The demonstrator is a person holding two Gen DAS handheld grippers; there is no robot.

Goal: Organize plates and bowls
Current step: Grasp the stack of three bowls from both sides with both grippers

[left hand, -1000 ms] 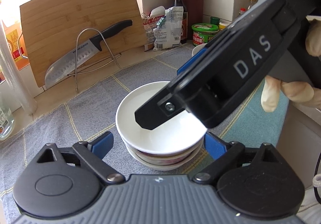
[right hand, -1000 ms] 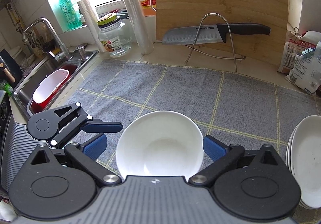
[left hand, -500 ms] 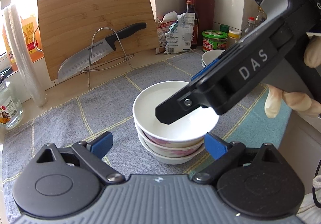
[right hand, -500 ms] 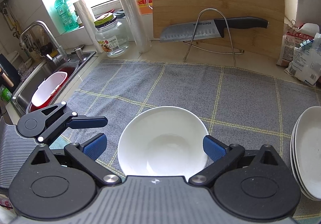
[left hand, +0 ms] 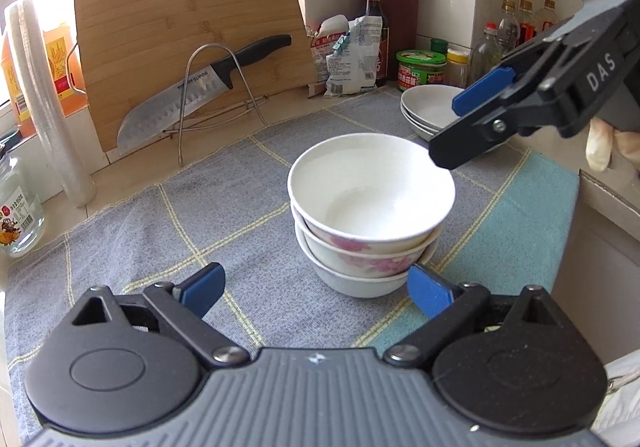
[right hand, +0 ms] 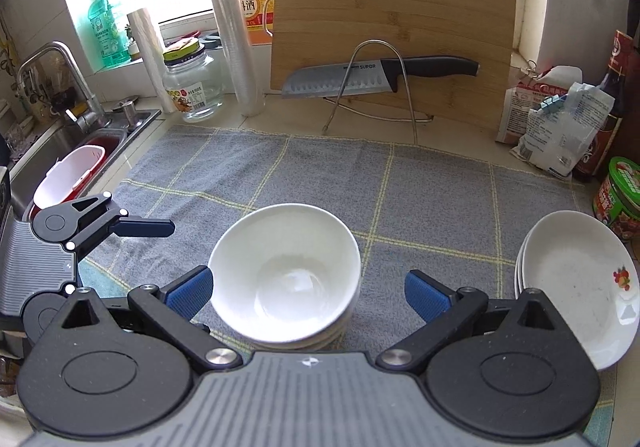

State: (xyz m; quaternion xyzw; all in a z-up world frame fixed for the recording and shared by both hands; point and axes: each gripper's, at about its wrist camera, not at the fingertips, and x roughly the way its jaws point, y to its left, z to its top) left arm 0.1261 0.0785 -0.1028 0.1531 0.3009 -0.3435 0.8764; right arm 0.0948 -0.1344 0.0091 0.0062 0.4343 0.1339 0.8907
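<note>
**Bowls stacked on the cloth, both tools open and empty**

A stack of bowls [left hand: 370, 215] stands on the grey checked cloth [left hand: 208, 207] covering the worktop, the top bowl plain white, pink flowers on the one below. The left tool [left hand: 316, 289] has its jaws spread wide at 6 o'clock of the stack, gripping nothing. The right tool [right hand: 306, 293] is also spread; the stack sits between its blue pads without contact. A pile of plates [right hand: 580, 287] lies at 3 o'clock of the bowls. At 12 o'clock a cutting board [right hand: 394, 23] leans on the wall with a knife [right hand: 380, 77] on a wire stand.
</note>
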